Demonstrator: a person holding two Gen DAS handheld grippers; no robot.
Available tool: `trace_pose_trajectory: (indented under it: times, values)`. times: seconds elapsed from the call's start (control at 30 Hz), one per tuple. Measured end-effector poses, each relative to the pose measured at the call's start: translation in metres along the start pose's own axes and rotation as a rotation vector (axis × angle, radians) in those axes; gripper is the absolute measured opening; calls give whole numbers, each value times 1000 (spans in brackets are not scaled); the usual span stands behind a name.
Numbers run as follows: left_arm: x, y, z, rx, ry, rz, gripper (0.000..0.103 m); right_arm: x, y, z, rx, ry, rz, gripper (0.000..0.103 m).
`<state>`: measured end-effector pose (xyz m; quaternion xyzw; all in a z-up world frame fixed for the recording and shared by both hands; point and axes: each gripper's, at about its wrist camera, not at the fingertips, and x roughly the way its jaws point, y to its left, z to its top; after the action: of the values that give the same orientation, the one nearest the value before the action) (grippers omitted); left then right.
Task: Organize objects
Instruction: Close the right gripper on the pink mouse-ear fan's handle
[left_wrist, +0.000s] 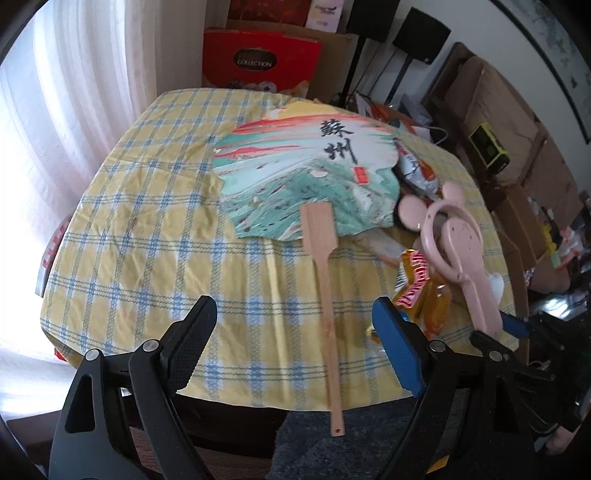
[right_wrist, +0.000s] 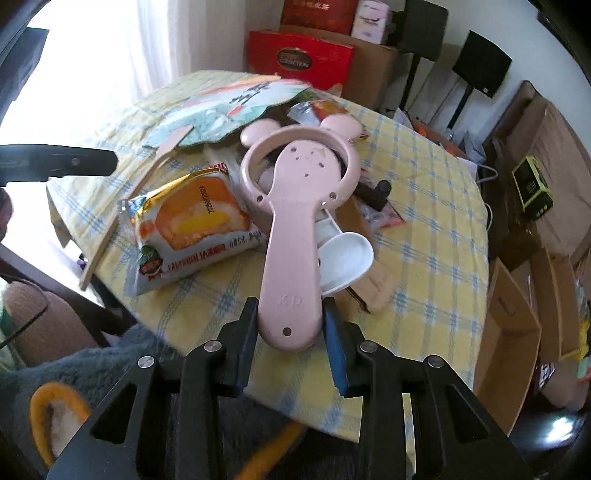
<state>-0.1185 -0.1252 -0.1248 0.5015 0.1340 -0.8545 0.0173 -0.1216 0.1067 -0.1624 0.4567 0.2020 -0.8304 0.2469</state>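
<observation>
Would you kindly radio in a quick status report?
Left gripper open, empty. Right gripper shut on pink fan handle. Snack packet and paper fan alongside.

Blown-out window light, fisheye warp, soft blur

We see bright daylight through a white curtain (left_wrist: 55, 110), a checked tablecloth (left_wrist: 147, 240), cardboard boxes (right_wrist: 517, 325), black speakers (left_wrist: 421, 35) against the wall.

Smooth pink plastic fan (right_wrist: 291, 236); woven cloth tablecloth (left_wrist: 147, 236); glossy foil wrapper (right_wrist: 188, 229).
</observation>
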Motion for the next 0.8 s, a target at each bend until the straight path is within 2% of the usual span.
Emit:
trace_pose_trajectory:
  times: [0.13,0.2,0.3,0.37,0.43,0.47,0.57,0.73,0.8]
  values:
    - [0,-21,3,28,39,14,85,-20,-4,-12,23,6,4,34]
    - [-2,-35,8,17,49,-19,85,-24,-4,-20,28,20,-3,34]
    - [-3,-61,16,-9,74,-103,87,-20,1,-31,29,35,-21,34]
    - [4,-77,23,-35,120,-191,94,-17,3,-37,42,34,-20,34]
    - [15,-91,29,-42,168,-240,95,-17,2,-41,63,22,-6,34]
    - [26,-104,35,-19,217,-233,95,-18,0,-43,74,16,10,34]
    - [49,-131,44,8,286,-227,95,-20,-9,-48,110,1,41,34]
    - [67,-161,44,-14,305,-143,95,-22,-13,-50,129,-18,71,34]
    - [72,-171,40,-23,313,-133,96,-21,-14,-52,135,-23,82,34]
